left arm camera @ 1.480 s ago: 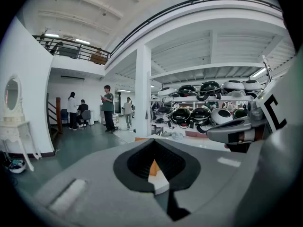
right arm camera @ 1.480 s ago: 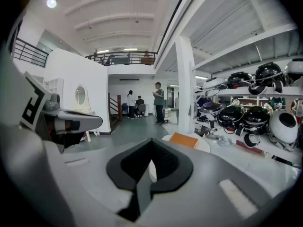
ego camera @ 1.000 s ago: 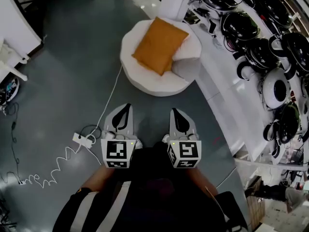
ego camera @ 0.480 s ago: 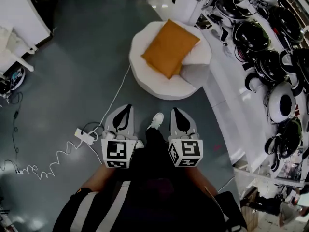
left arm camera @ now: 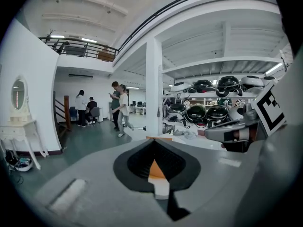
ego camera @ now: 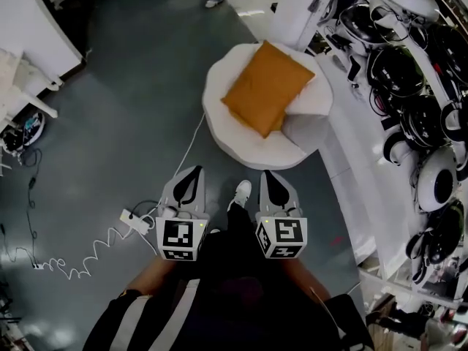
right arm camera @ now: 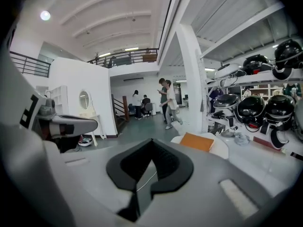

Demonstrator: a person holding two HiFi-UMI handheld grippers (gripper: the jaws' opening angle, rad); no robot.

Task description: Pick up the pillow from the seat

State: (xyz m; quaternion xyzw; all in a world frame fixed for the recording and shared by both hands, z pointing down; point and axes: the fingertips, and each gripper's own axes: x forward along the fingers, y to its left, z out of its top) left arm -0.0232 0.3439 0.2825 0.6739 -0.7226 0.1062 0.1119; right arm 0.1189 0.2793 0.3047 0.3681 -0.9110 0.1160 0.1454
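An orange pillow [ego camera: 267,88] lies tilted on a round white seat [ego camera: 241,139] ahead of me on the grey floor. In the right gripper view the pillow [right arm camera: 197,141] shows to the right of the jaws; in the left gripper view only a sliver of the pillow [left arm camera: 157,169] appears through the jaw notch. My left gripper [ego camera: 187,178] and right gripper [ego camera: 272,180] are held side by side near my body, well short of the seat. Both are shut with nothing between their jaws.
A white counter and shelves with several black and white helmets [ego camera: 401,72] run along the right. A power strip [ego camera: 136,221] and white cables lie on the floor at the left. My foot [ego camera: 240,194] steps between the grippers. People [left arm camera: 119,107] stand further off.
The seat and pillow have drawn nearer and shifted right in the head view as I walk forward. Both grippers keep their shut pose.
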